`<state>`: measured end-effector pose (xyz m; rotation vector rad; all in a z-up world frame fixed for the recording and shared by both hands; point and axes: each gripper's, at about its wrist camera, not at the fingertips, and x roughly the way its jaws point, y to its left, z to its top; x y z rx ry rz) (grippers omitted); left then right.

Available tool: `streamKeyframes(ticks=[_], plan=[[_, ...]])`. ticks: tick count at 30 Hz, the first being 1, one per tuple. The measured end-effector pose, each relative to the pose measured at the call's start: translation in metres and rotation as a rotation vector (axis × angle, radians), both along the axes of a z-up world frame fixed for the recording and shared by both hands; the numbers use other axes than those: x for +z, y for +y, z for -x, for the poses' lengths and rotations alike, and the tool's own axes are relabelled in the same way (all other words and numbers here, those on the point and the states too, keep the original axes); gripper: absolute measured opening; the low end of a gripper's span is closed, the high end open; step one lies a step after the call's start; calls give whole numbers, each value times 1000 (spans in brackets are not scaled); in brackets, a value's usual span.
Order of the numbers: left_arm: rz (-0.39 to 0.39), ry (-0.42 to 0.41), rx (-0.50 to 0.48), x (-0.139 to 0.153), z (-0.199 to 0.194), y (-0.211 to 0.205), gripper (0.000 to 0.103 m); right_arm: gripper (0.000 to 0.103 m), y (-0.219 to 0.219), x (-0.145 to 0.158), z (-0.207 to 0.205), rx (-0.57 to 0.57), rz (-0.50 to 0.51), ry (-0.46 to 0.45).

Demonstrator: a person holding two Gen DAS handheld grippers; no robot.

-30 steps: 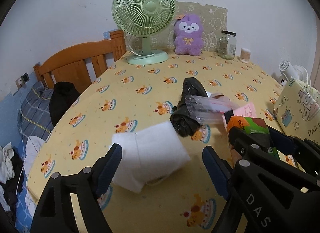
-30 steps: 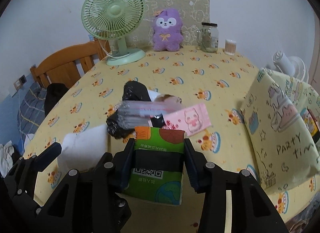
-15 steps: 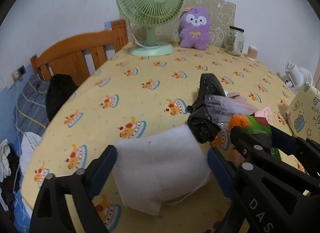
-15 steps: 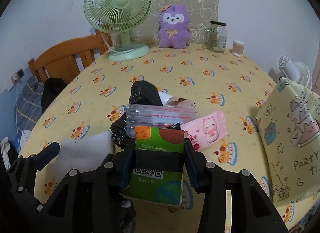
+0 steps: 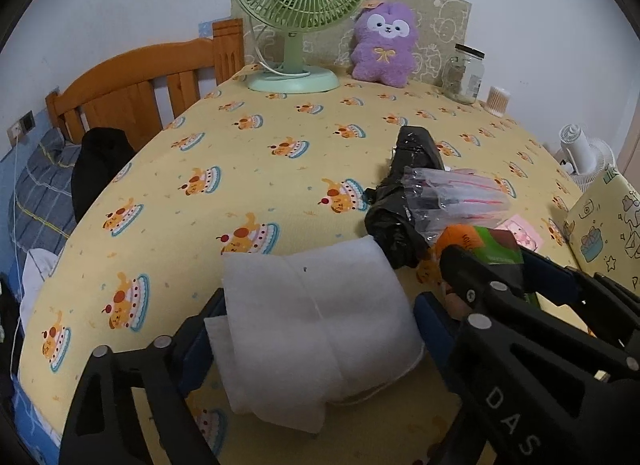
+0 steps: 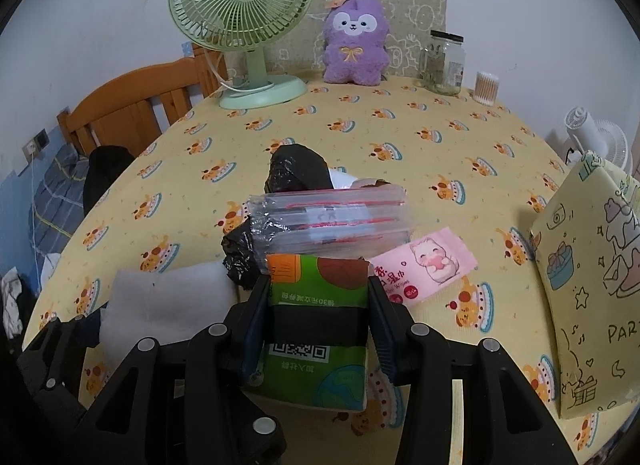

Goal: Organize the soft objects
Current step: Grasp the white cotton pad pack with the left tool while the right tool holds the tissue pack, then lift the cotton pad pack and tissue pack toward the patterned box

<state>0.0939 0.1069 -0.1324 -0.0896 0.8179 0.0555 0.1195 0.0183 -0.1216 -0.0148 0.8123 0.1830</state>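
A folded white foam sheet (image 5: 316, 325) lies on the yellow tablecloth (image 5: 240, 153) between the fingers of my left gripper (image 5: 320, 305). Its jaws are closing and stand at the sheet's two sides without squeezing it. My right gripper (image 6: 318, 285) is shut on a green tissue pack (image 6: 320, 345), held just above the cloth. Right behind the pack lie a clear plastic packet (image 6: 332, 221), a crumpled black bag (image 6: 296, 173) and a pink wipes pack (image 6: 428, 265). A purple plush (image 6: 354, 45) sits upright at the table's far edge.
A yellow paper bag (image 6: 592, 285) stands at the right edge. At the back are a green fan (image 6: 244, 25), a glass jar (image 6: 444, 65) and a cotton swab pot (image 6: 486, 87). A wooden headboard (image 5: 132, 93) and bedding lie off the left edge.
Both grippers moved forward and slightly down. The white sheet, earlier ahead of the left fingertips, now lies between them. The right gripper kept its hold on the green pack.
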Motion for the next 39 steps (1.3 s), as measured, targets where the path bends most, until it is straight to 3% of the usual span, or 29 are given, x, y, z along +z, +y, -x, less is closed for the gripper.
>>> streamKeyframes(ticks=[10,22,39], plan=[[-26,-31,15,10,13,-9,73,50,-10,6,11,-8,-20,-19],[-23,-65,-1,27,26,-20,72,50,-22,22,26,-16,-42,-55],[-30,-158,-10,70,45,-35,72,50,-39,69,48,-14,-64,-150]])
